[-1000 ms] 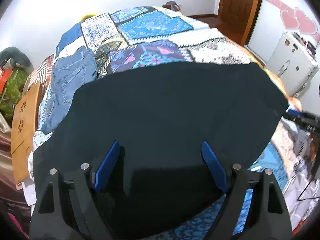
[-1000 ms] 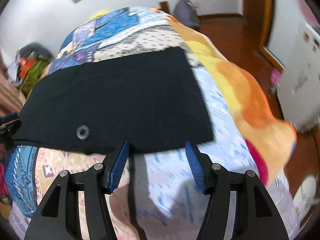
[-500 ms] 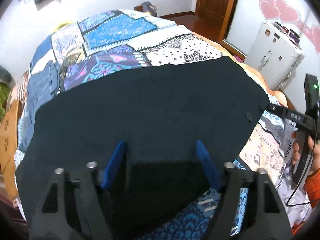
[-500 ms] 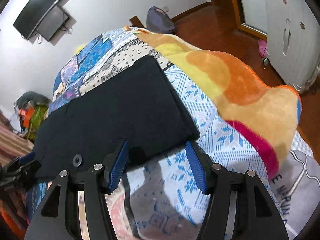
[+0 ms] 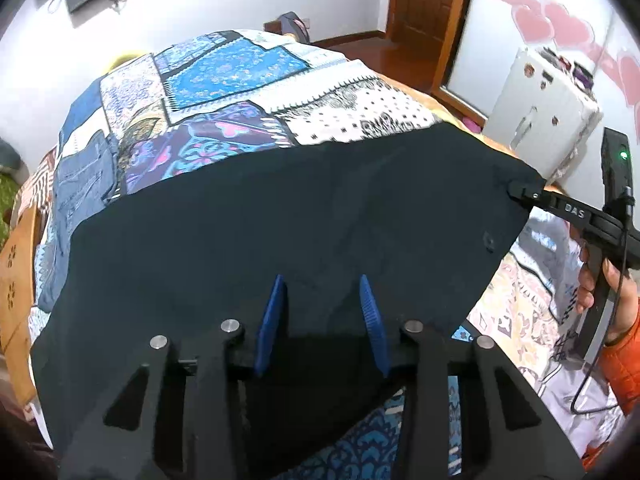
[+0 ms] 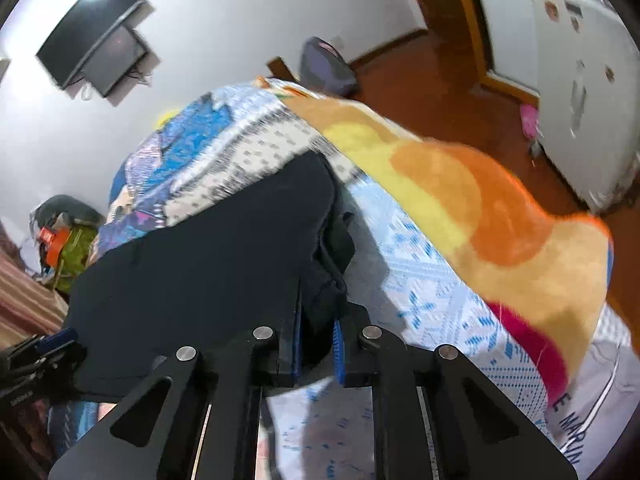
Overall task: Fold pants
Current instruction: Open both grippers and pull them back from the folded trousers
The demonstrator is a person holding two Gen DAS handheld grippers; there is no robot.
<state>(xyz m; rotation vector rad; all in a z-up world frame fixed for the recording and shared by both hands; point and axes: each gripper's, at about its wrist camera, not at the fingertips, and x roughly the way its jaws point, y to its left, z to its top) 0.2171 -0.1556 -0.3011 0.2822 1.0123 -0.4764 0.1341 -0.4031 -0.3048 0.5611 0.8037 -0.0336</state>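
While half a second ago both claws stood spread over the cloth, the right gripper (image 6: 316, 344) now has its blue pads pinched on a bunched corner of the black pants (image 5: 280, 232), and the left gripper (image 5: 320, 320) has narrowed its gap but remains parted, clamping nothing. That puts one corner in hand, so a lift for the fold looks imminent once the left side bites.

In the left wrist view the pants spread flat across the patchwork bedspread (image 5: 224, 76), reaching from 9 o'clock to 3 o'clock, with the left claw poised over their near edge at 6 o'clock. The right claw enters at 3 o'clock, its tip on the far corner. A pair of blue jeans (image 5: 76, 184) lies at 10 o'clock.
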